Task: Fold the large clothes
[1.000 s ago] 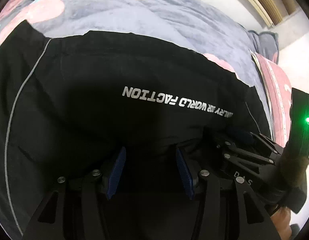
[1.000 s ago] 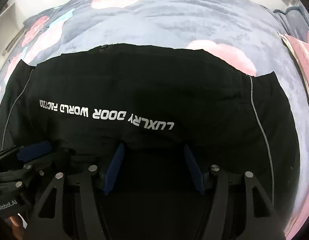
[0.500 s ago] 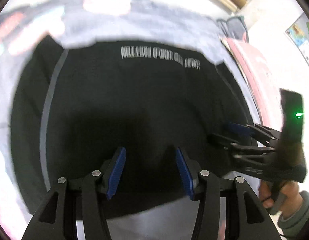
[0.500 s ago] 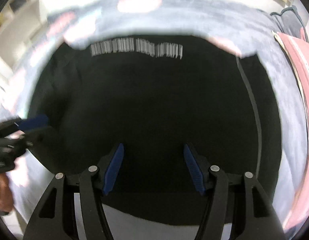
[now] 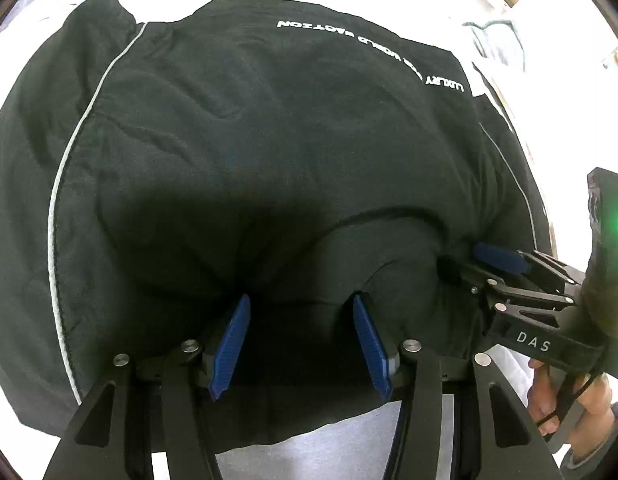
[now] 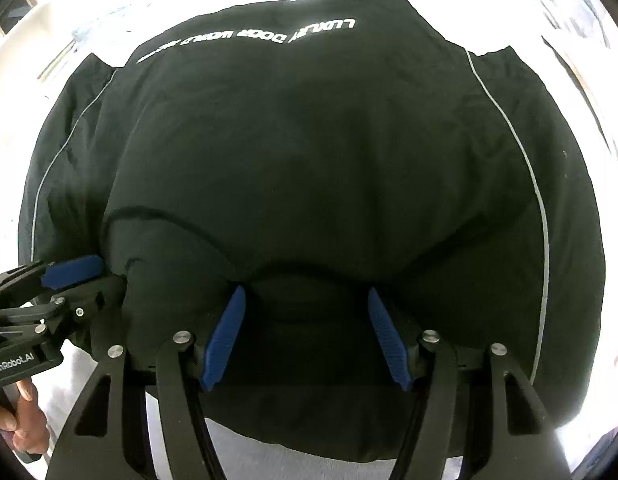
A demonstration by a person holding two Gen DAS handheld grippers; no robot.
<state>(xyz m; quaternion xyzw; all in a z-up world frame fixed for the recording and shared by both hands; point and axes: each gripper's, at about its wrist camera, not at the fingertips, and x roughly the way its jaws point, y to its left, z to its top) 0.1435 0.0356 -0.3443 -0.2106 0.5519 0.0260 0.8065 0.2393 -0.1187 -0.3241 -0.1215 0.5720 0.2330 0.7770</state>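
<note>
A large black garment (image 5: 269, 152) with white lettering and thin grey piping lies spread on the bed; it also fills the right wrist view (image 6: 329, 152). A folded flap covers its near part. My left gripper (image 5: 301, 344) is open, its blue pads apart over the near fold, nothing between them. My right gripper (image 6: 305, 336) is open the same way over the near edge. Each gripper shows in the other's view: the right one (image 5: 509, 276) at right, the left one (image 6: 57, 280) at left, both at the flap's corners.
The bed cover around the garment is overexposed white (image 5: 349, 444). A grey cushion (image 5: 497, 40) lies at the far right. The person's hands (image 5: 569, 400) hold the gripper handles at the near side.
Both grippers pulled back and up from the garment; the lettering now lies at the far edge. The folded flap stays on the garment. The pads stayed apart.
</note>
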